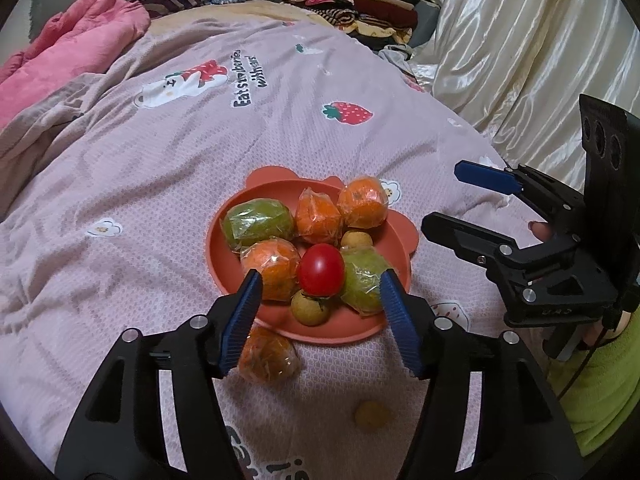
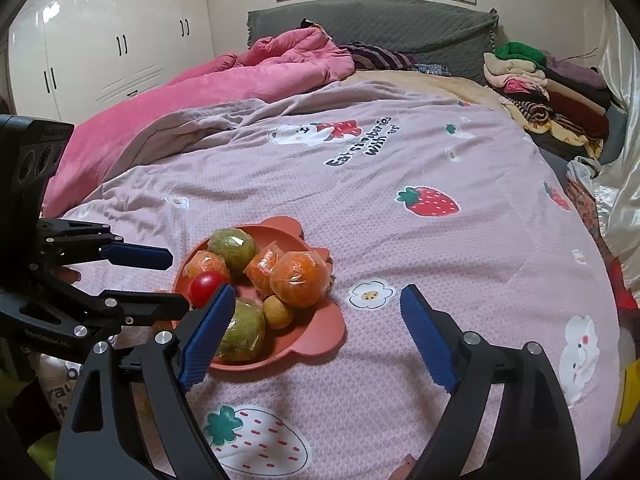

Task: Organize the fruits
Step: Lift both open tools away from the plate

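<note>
An orange-red plate (image 1: 396, 236) on the pink strawberry bedspread holds wrapped oranges (image 1: 362, 204), wrapped green fruits (image 1: 258, 222), small yellow-brown fruits and a red tomato (image 1: 321, 270) on top. My left gripper (image 1: 320, 284) is open; the tomato sits between its blue pads, which stand apart from it. A wrapped orange (image 1: 268, 356) and a small yellow fruit (image 1: 372, 414) lie on the spread below the plate. My right gripper (image 2: 318, 292) is open and empty at the plate's (image 2: 320, 336) right side; the left wrist view shows the right gripper (image 1: 440, 198) beside the plate.
A pink quilt (image 2: 224, 80) is bunched at the far left of the bed. Folded clothes (image 2: 532, 80) are stacked at the far right, next to a satin curtain (image 1: 500, 40). White wardrobes (image 2: 112, 40) stand behind. A hand in a green sleeve (image 1: 600, 380) holds the right gripper.
</note>
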